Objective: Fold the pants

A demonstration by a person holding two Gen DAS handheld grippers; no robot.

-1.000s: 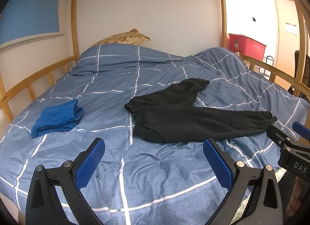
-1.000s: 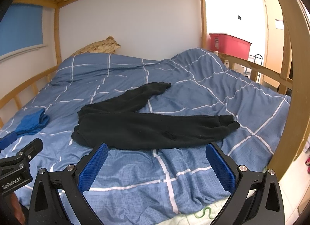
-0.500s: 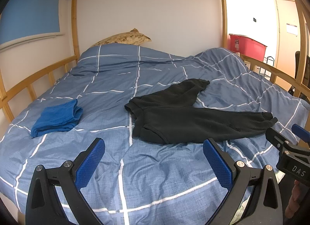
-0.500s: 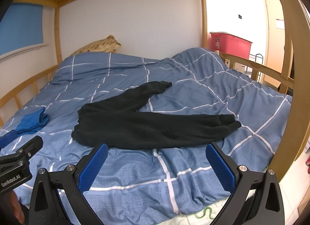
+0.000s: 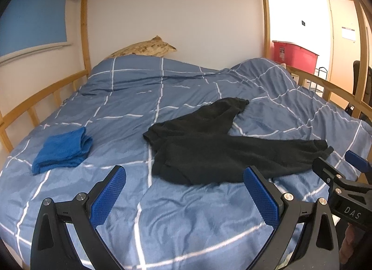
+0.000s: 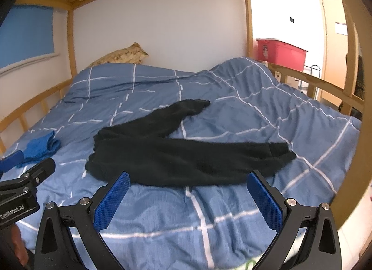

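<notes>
My left hand-held gripper (image 5: 183,194) and right hand-held gripper (image 6: 188,199) are both spread wide, holding nothing. Just past them the black pants (image 6: 186,153) lie flat on the bed (image 6: 232,218) — long way running left to right, nearer my right one, I think.

open blue duvet (image 5: 186,218) is seen straight ahead of the left gripper (image 5: 184,191), nothing standing before the black pants (image 5: 216,153). a folded blue towel (image 5: 61,151) lies far to its left; wooden rails (image 6: 311,81) bound the right.
</notes>
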